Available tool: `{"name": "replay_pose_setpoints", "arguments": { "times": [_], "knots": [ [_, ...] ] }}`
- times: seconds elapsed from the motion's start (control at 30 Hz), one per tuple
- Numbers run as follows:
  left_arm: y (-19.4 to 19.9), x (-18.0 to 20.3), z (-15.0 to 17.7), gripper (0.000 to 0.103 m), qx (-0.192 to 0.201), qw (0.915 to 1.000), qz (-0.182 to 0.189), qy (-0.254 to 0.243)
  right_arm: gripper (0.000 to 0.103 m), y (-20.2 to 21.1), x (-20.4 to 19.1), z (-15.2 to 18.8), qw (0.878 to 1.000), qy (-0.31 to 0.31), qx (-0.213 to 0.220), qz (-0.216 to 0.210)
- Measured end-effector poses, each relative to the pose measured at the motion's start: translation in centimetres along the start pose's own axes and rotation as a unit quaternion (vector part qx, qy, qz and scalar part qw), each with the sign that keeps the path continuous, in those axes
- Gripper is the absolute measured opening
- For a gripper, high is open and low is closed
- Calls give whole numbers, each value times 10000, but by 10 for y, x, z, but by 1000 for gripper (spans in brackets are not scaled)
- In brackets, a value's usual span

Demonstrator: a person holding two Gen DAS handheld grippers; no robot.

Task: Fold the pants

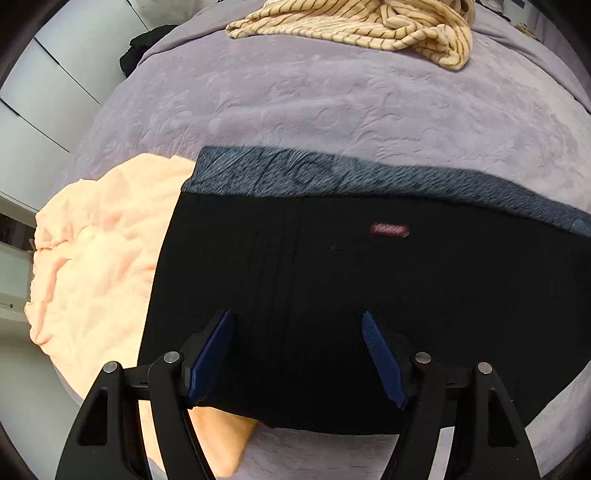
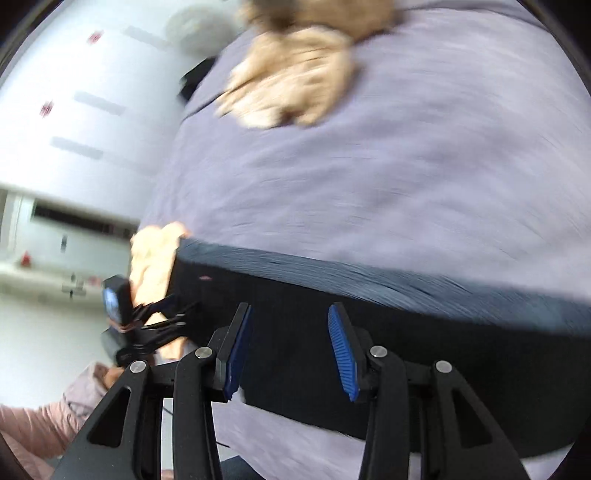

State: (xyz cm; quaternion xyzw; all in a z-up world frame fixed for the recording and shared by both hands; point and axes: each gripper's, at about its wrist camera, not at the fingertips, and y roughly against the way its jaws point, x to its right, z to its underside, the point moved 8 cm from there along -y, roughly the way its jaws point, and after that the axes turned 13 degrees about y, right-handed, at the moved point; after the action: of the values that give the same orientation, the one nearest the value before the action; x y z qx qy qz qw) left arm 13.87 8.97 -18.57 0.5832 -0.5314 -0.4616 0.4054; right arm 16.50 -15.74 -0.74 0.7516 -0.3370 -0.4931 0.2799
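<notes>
The black pants [image 1: 332, 280] lie folded flat on the lilac bed cover [image 1: 332, 103], with a grey fleece lining band [image 1: 295, 173] along the far edge and a small red label [image 1: 389, 229]. My left gripper [image 1: 297, 321] is open and empty, just above the pants' near part. In the right wrist view, which is motion-blurred, the pants [image 2: 406, 332] lie across the bed and my right gripper [image 2: 290, 314] is open and empty above their near edge. The left gripper [image 2: 147, 314] shows at the left there.
A peach garment [image 1: 96, 258] lies left of the pants, partly under them. A cream striped garment [image 1: 369, 26] is bunched at the far side of the bed. White cabinets [image 1: 44, 96] stand to the left beyond the bed edge.
</notes>
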Motion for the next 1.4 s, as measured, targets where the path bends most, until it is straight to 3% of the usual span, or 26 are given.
{"name": "replay_pose_setpoints", "arguments": {
  "times": [0.03,0.1,0.2,0.33,0.47,0.53,0.57,0.67,0.73,0.83,0.9,0.97,1.0,1.1,1.17,1.23,1.33,1.37,1.4],
  "knots": [
    [-18,-8,-1,83,-103,9998,149,15,47,-16,-20,-12,9995,285,-117,-47],
    [-27,-16,11,83,-223,9981,576,54,56,-68,-66,-41,9936,984,-526,-156],
    [-21,-14,20,83,101,9972,672,-303,61,-145,-111,-65,9790,1677,-1133,-260],
    [-18,-18,24,83,271,9951,948,-71,61,-222,-136,-81,9605,2183,-1722,-113],
    [-14,-19,28,83,400,9935,1066,-55,60,-260,-135,-84,9537,2130,-2110,-218],
    [-13,-19,30,83,424,9925,1145,-40,19,-274,-137,-76,9479,2014,-2438,-374],
    [-13,-18,30,83,423,9922,1174,-36,4,-274,-138,-67,9454,2017,-2537,-351],
    [-9,-20,34,83,385,9912,1267,69,4,-254,-163,-71,9445,2299,-2262,-632],
    [-9,-21,36,83,392,9906,1303,132,4,-254,-168,-74,9433,2365,-2252,-595],
    [-9,-17,39,83,486,9912,1231,29,4,-282,-146,-70,9407,2349,-2449,41],
    [-9,-14,38,83,466,9918,1190,-9,6,-298,-129,-64,9479,2026,-2442,301],
    [-9,-13,36,83,405,9916,1226,14,8,-293,-118,-69,9630,1607,-2142,317],
    [-8,-13,35,83,378,9916,1240,20,17,-285,-112,-73,9681,1468,-1995,387],
    [-7,-12,31,83,312,9923,1201,-33,20,-244,-86,-81,9720,1286,-1741,913],
    [-4,-12,25,83,265,9925,1196,-34,20,-206,-74,-77,9797,982,-1554,801],
    [3,-9,22,83,176,9914,1295,73,22,-166,-61,-58,9847,701,-1375,812],
    [11,0,17,83,14,9909,1342,111,51,-96,-27,-4,9884,72,-1126,1018],
    [14,4,16,83,-1,9906,1364,81,57,-82,-22,13,9887,-109,-1046,1067],
    [18,12,14,83,-9,9902,1395,22,58,-61,-11,36,9887,-408,-937,1100]
  ]
}}
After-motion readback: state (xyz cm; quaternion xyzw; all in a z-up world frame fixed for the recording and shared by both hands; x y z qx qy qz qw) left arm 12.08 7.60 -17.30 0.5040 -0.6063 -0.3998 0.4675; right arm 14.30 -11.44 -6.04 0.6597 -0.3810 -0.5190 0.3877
